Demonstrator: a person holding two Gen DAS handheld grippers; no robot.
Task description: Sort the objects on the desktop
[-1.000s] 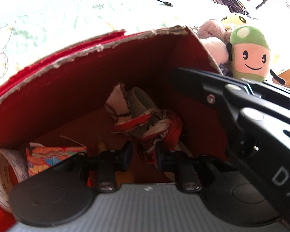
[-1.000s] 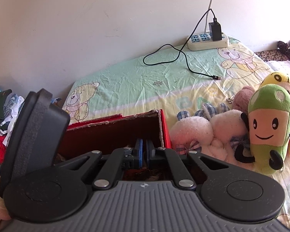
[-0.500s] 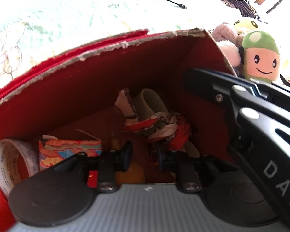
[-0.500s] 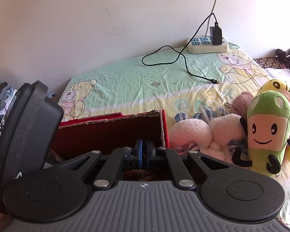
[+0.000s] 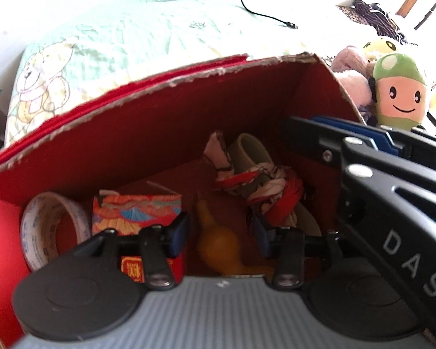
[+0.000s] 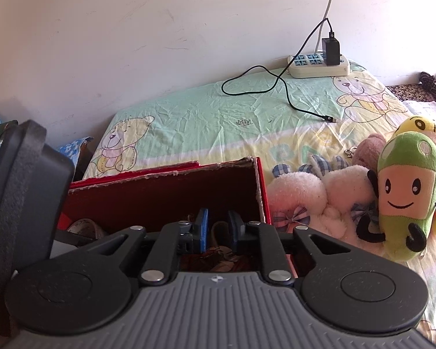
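Both the left gripper (image 5: 221, 234) and right gripper (image 6: 218, 226), pinched together a second ago, are spreading empty above the red-white knotted cloth (image 5: 264, 189), now lying released inside the red cardboard box (image 5: 160, 122).

One red box (image 5: 148, 122); two tape rolls (image 5: 52, 226); one power strip (image 6: 319, 65).

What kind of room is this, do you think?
Most likely a bedroom: a bed sheet printed with teddy bears, a pile of plush toys on it, and a power strip against the wall.
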